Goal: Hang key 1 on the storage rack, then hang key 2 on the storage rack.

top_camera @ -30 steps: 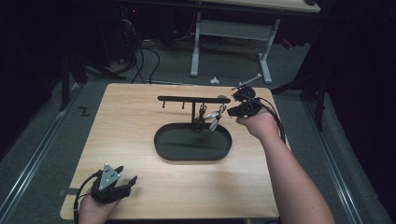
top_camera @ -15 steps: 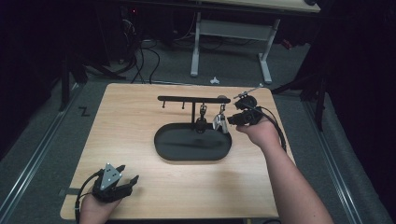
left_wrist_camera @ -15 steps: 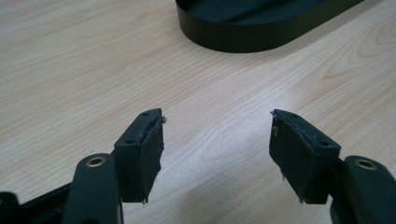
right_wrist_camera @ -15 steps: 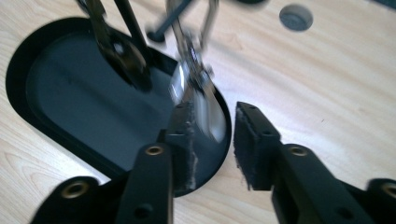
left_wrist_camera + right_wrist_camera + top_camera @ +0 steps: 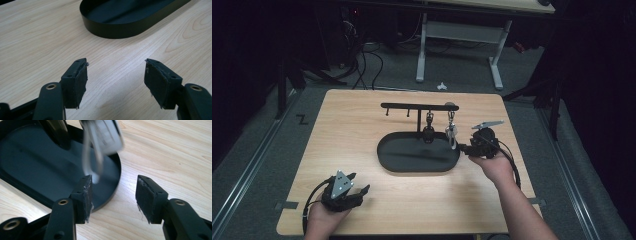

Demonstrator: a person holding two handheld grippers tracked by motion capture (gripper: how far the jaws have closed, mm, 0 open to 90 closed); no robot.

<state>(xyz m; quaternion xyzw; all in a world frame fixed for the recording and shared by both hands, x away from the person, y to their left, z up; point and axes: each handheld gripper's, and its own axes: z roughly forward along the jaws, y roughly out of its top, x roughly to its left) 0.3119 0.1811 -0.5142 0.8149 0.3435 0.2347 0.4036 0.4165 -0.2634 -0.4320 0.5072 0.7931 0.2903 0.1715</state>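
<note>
From the high view we see a light wooden table (image 5: 362, 140) with a black oval tray (image 5: 418, 154) near its middle. A black hanger bar (image 5: 417, 106) on a post stands at the tray's far edge. 2 things hang from the bar: a dark keyring piece (image 5: 429, 131) and a silver carabiner clip (image 5: 452, 134) beside it. The right gripper (image 5: 464, 148) sits just off the tray's right end, its jaws pointing toward the silver clip and close to it; we cannot tell from here whether they touch it. The person's right hand (image 5: 493, 165) holds it from behind. The left gripper (image 5: 358, 192) rests low at the near left of the table, well apart from the tray, held in the left hand (image 5: 324, 217).

In the left gripper view, the 2 jaws stand wide apart with bare wood between them. One pad (image 5: 79, 82) rises at the left. The tray (image 5: 120, 25) lies ahead of the jaws, beyond their tips.

In the right gripper view, the jaws are apart with nothing between them. The silver clip (image 5: 102, 142) hangs blurred above and ahead of the left jaw, over the tray's rim (image 5: 113, 185). The tray's rounded end lies just ahead of the jaws, and the right jaw is over bare wood.
</note>
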